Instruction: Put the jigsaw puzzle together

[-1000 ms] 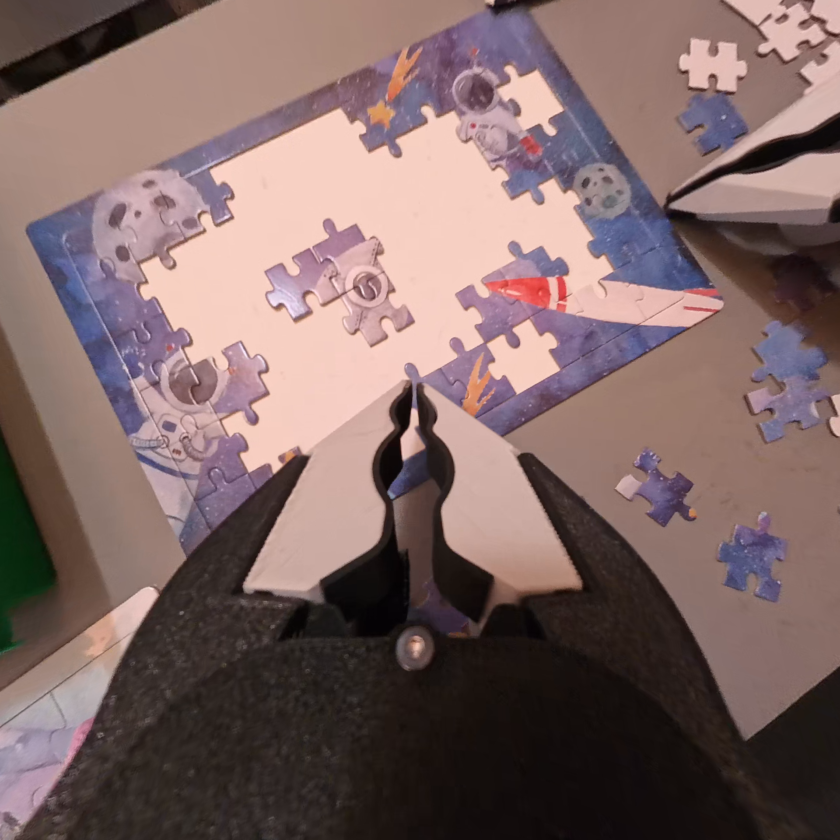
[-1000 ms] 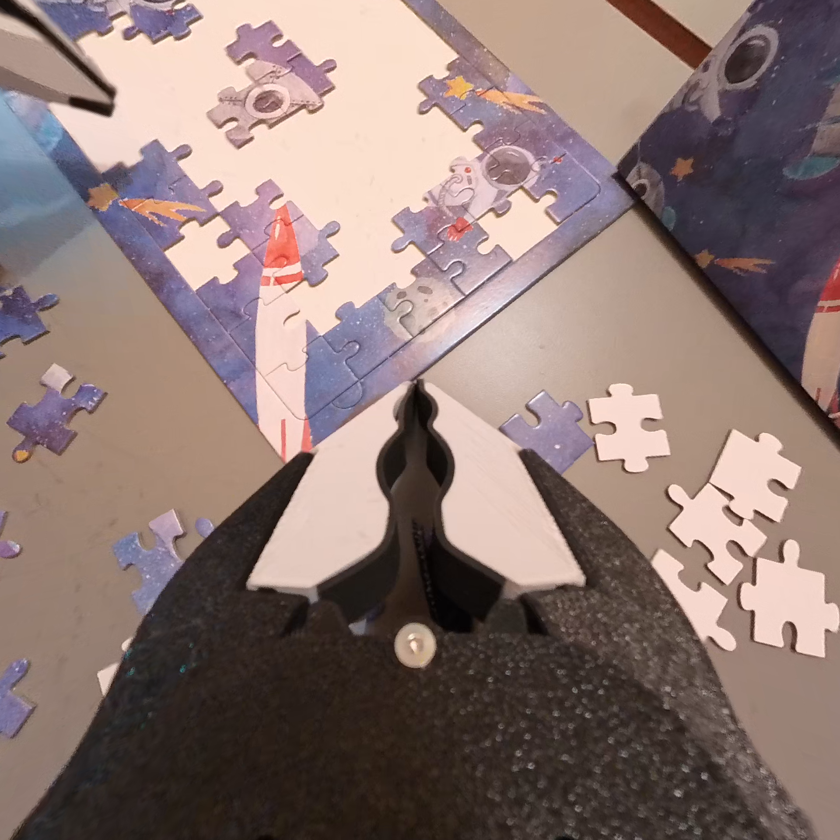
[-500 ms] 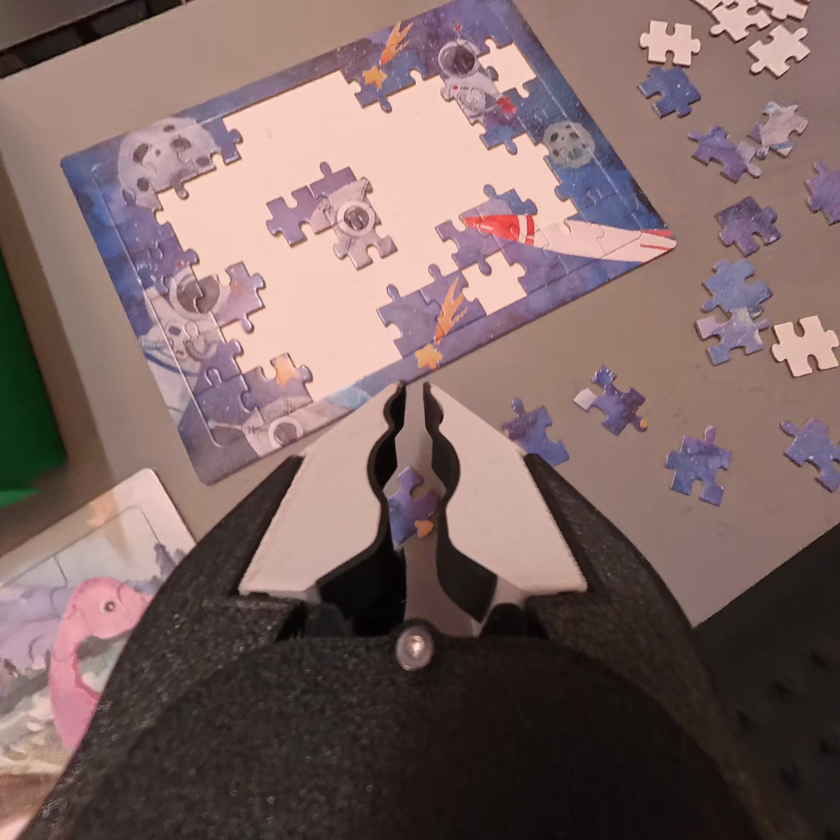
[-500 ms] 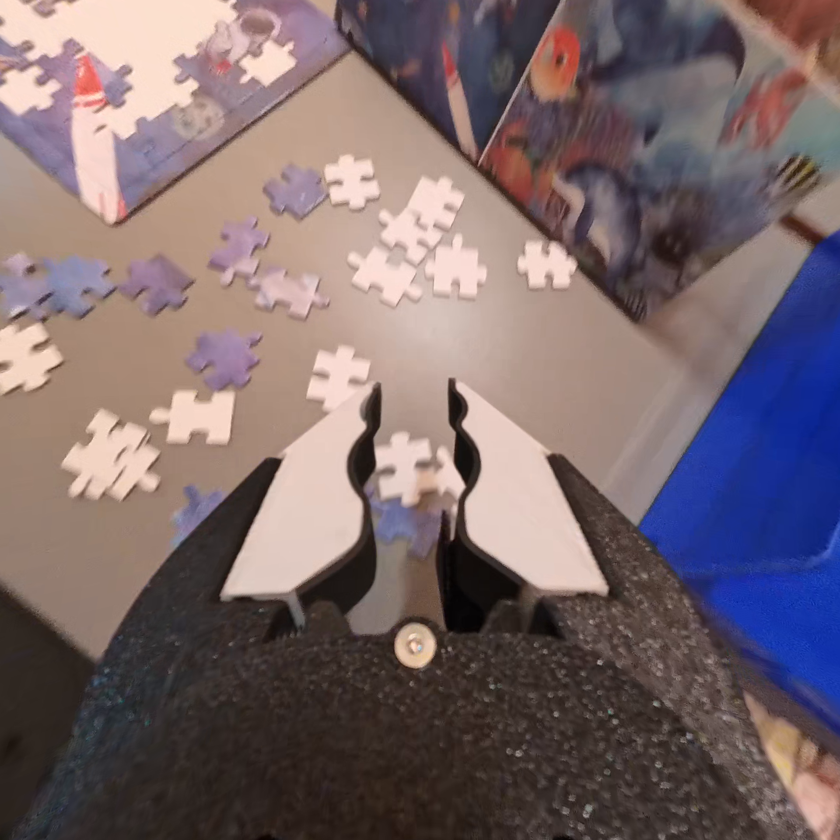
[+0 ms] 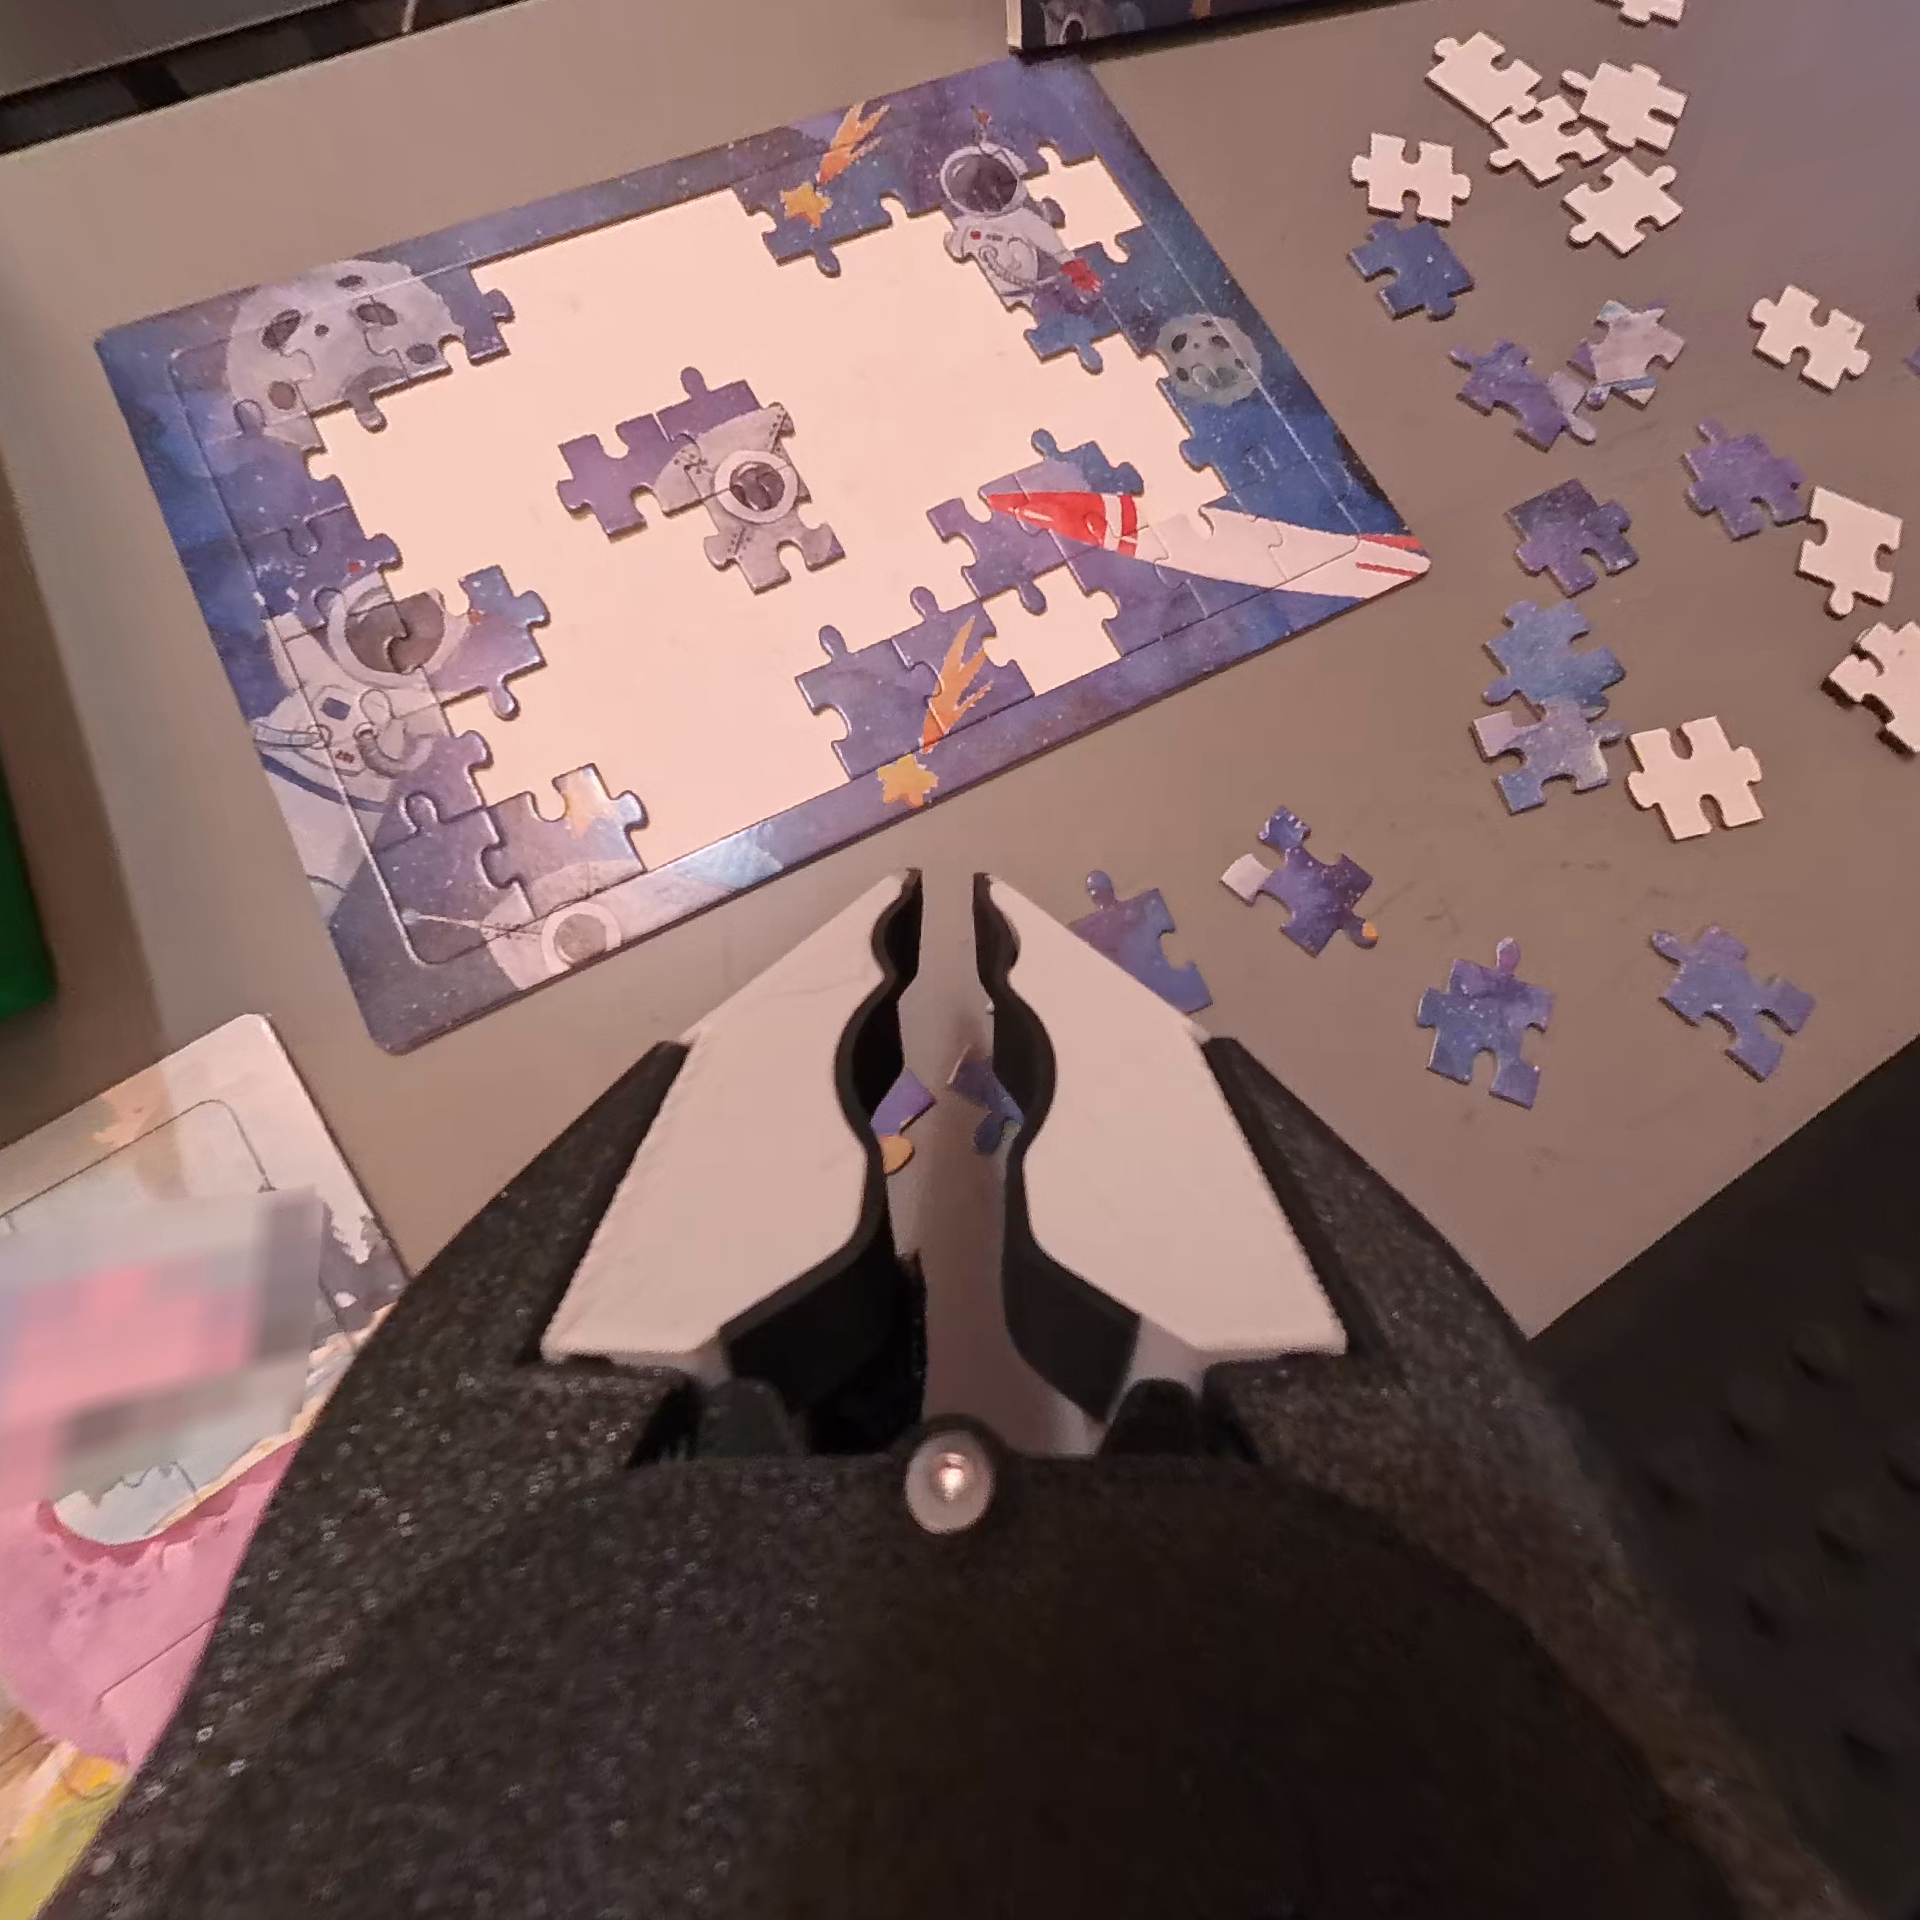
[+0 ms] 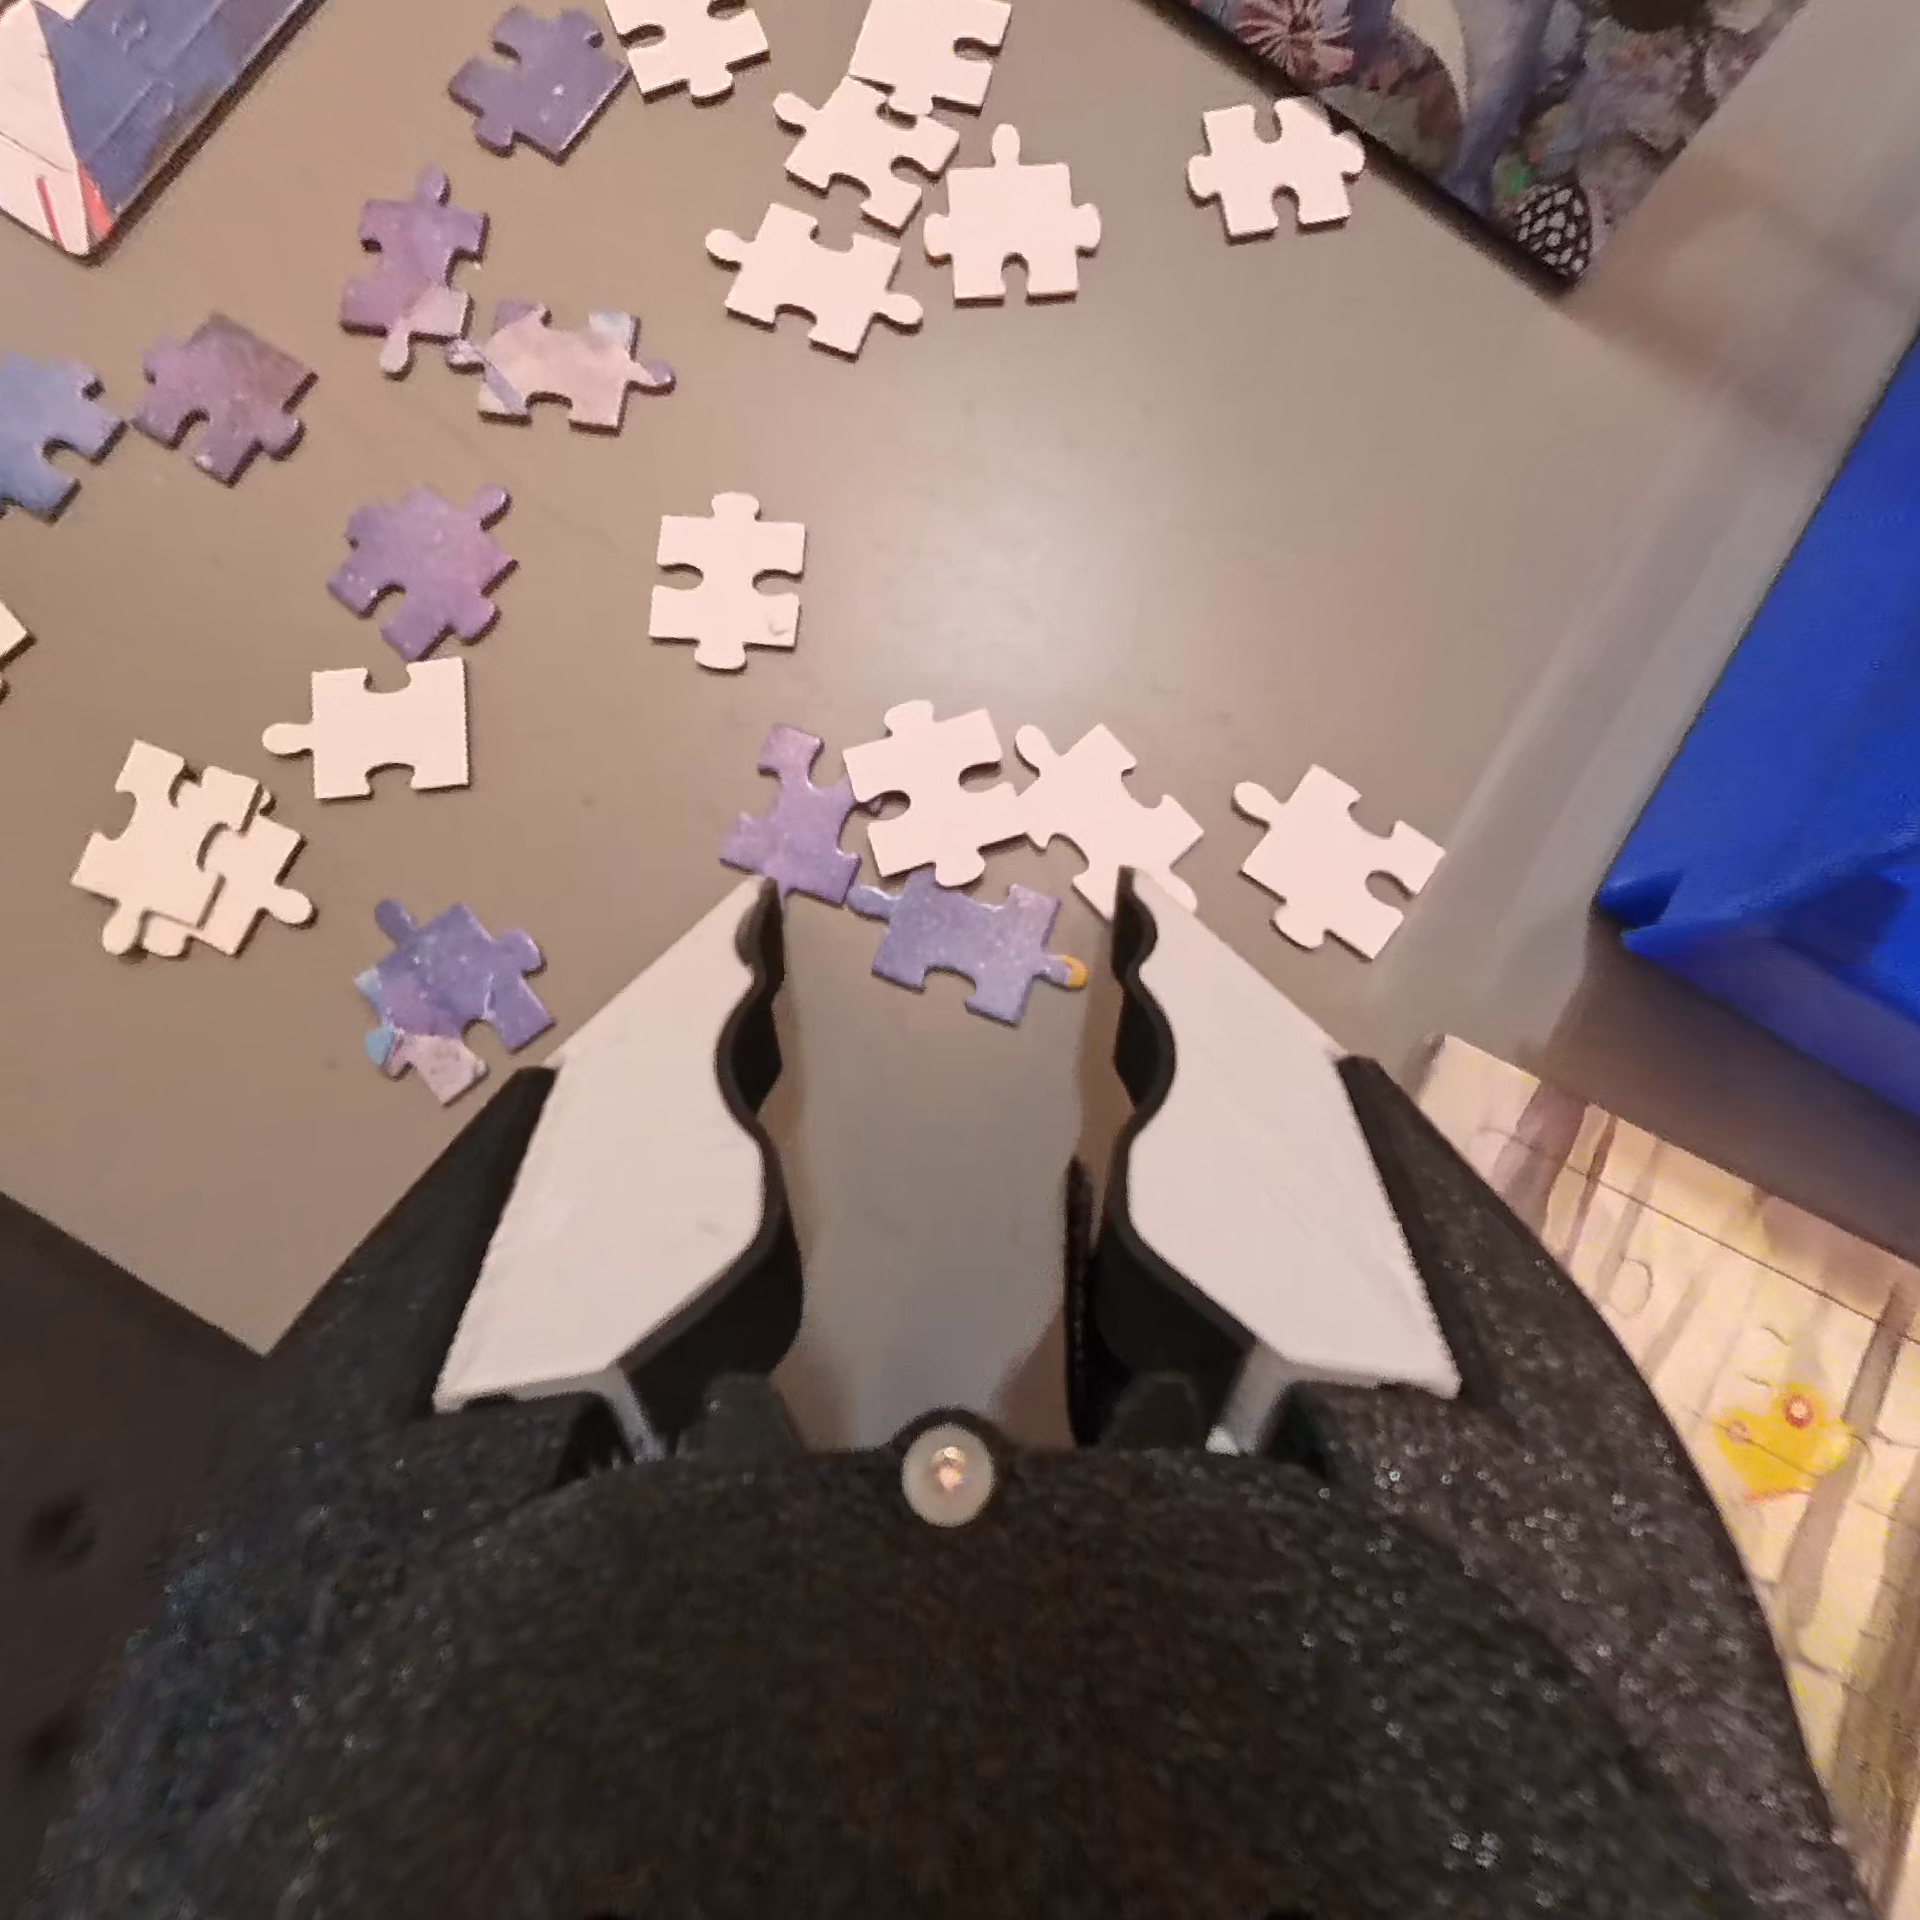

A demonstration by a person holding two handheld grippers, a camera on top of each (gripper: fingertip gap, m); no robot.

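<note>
The left gripper (image 5: 945, 883) hangs just beside the half-filled space puzzle tray (image 5: 727, 883), jaws slightly parted, holding nothing. The right gripper (image 6: 943, 902) gapes wide above loose pieces, a blue starry piece (image 6: 971, 940) between its tips.

A grey worktop (image 5: 1299, 1143) carries everything, with a dark dimpled surface (image 5: 1714, 1455) past its near edge. A pink and pastel picture board (image 5: 156, 1299) lies at its near left corner, and a green object (image 5: 16, 914) shows beyond the left edge. On the right sit a blue box (image 6: 1787, 748), a yellowish illustrated board (image 6: 1714, 1351) and a dark illustrated box (image 6: 1538, 94).
</note>
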